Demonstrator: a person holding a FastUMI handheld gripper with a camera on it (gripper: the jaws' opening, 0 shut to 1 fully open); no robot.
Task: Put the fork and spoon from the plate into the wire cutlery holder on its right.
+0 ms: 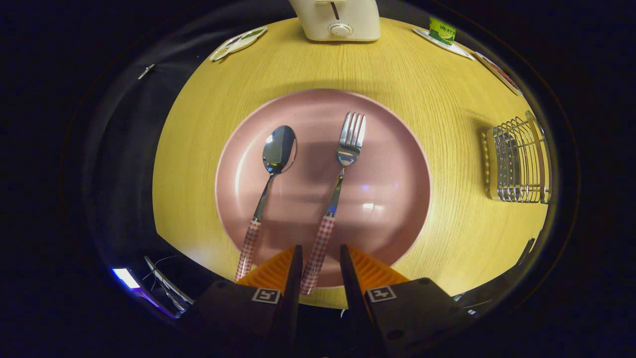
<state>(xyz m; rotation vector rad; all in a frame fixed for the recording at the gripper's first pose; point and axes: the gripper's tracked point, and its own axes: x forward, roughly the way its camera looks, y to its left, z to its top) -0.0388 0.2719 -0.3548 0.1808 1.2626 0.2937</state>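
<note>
A pink plate (392, 164) lies in the middle of a round wooden table. On it lie a spoon (271, 174) on the left and a fork (340, 169) on the right, both with red-and-white checked handles pointing toward me. The fork's handle end runs between my gripper's (320, 253) two fingers, which stand a little apart on either side of it; whether they touch it I cannot tell. The spoon's handle lies just left of the left finger. The wire cutlery holder (519, 161) stands on the table to the right of the plate, well beyond the fingers.
A cream toaster (338, 20) stands at the table's far edge. A small green carton (441, 31) rests on a white tray at the far right. A small white dish (238, 42) sits at the far left. Bare wood (462, 219) lies between plate and holder.
</note>
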